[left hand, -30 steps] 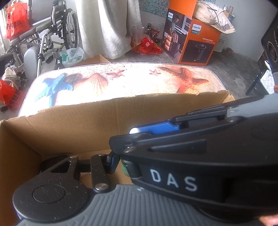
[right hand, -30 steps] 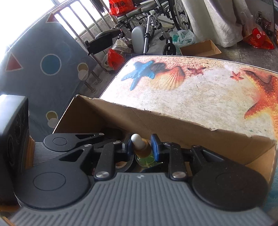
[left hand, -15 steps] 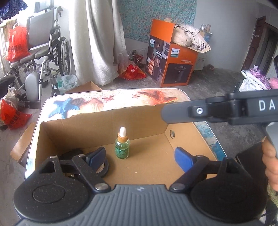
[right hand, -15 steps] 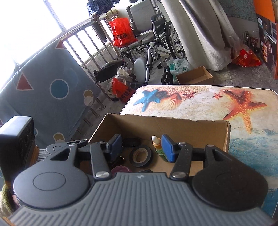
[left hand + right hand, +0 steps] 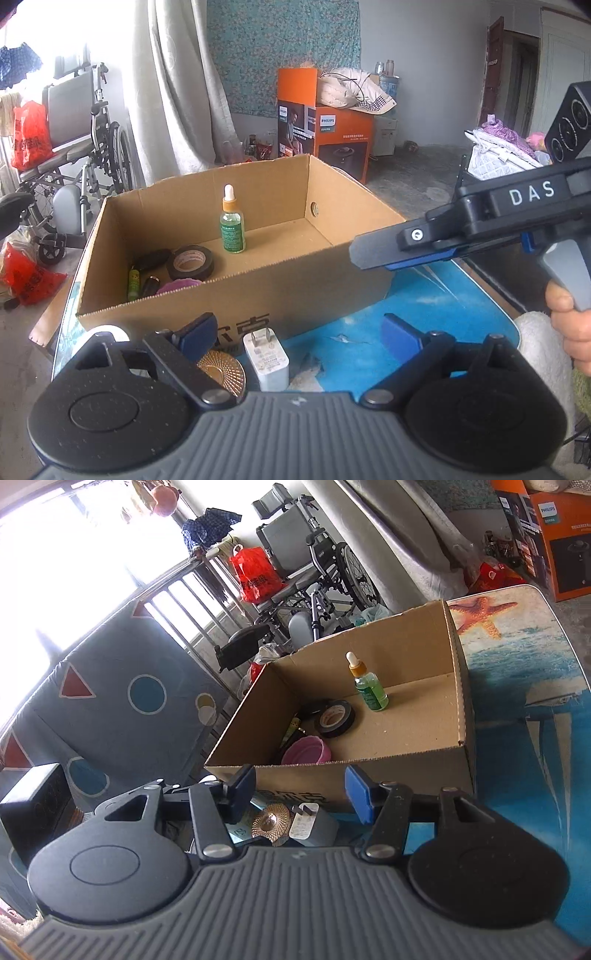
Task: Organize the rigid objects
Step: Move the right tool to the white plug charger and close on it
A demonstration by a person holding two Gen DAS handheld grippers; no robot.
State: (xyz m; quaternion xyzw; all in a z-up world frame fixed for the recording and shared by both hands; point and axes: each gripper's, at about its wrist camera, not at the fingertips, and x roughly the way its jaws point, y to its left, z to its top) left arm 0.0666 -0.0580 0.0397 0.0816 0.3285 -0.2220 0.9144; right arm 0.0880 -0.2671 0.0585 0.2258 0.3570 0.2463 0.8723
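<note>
Left wrist view: left tool (image 5: 297, 334) spread wide, jaws just opened further, nothing between pads. Dropper bottle (image 5: 232, 221) upright inside cardboard box (image 5: 295, 280), tape roll (image 5: 190, 262) just beside it. White charger (image 5: 266, 360) and gold disc (image 5: 221, 373) on bench (image 5: 424, 295) in front of box.

Right wrist view: right tool (image 5: 299, 794) half open, empty. Pink bowl (image 5: 306, 751) in box near corner.

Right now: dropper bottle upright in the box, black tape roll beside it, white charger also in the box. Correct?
Not quite. The white charger is outside the cardboard box, on the table against its near wall, as the left wrist view shows. The dropper bottle stands upright inside, with the black tape roll beside it.
</note>
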